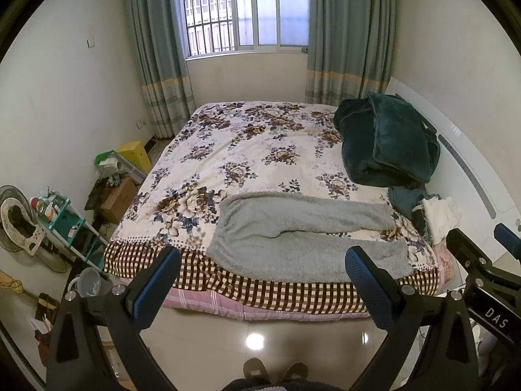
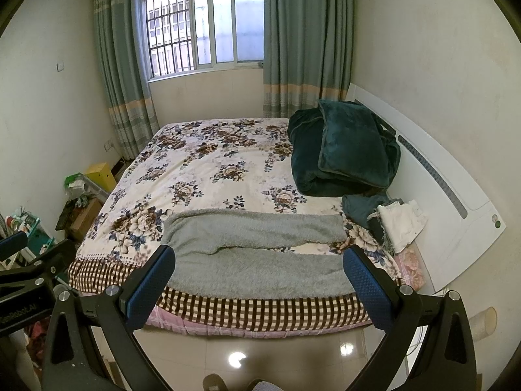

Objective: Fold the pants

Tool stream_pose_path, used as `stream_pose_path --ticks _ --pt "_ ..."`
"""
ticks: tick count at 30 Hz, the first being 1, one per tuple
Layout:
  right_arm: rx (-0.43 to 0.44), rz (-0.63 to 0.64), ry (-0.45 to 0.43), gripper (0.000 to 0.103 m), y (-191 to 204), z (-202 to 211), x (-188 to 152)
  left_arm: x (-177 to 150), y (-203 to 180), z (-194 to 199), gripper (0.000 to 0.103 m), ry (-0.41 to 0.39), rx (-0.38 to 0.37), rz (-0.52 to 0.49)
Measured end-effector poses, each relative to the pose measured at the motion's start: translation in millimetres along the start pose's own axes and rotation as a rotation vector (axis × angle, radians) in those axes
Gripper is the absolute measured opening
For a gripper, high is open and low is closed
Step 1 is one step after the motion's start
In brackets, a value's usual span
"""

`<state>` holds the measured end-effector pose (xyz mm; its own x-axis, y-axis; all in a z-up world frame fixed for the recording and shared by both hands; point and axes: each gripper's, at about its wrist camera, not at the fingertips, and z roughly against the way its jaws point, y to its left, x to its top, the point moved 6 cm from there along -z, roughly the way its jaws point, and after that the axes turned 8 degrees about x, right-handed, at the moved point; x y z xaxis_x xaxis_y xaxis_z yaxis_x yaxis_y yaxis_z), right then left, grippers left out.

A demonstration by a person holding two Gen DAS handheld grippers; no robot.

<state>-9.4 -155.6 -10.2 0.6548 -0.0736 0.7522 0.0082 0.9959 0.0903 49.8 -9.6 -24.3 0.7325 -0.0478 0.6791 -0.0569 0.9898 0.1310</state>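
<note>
Grey fleece pants lie flat along the bed's near edge, both legs apart; left hand-held gripper and right hand-held gripper hover wide, empty. A one-layer pinch could slide them floorward.

The fluffy grey pants are lying on the white bedsheet with brown flowers; its edge is showing brown-white checks. The dark green plush blanket is sitting beside teal curtains.
</note>
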Motion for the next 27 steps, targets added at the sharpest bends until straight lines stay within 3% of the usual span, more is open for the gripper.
stream_pose_path --ticks 27 --pt "0.0 -0.006 0.008 0.103 -19 1 -2 9 -14 3 0.103 0.004 -0.008 0.002"
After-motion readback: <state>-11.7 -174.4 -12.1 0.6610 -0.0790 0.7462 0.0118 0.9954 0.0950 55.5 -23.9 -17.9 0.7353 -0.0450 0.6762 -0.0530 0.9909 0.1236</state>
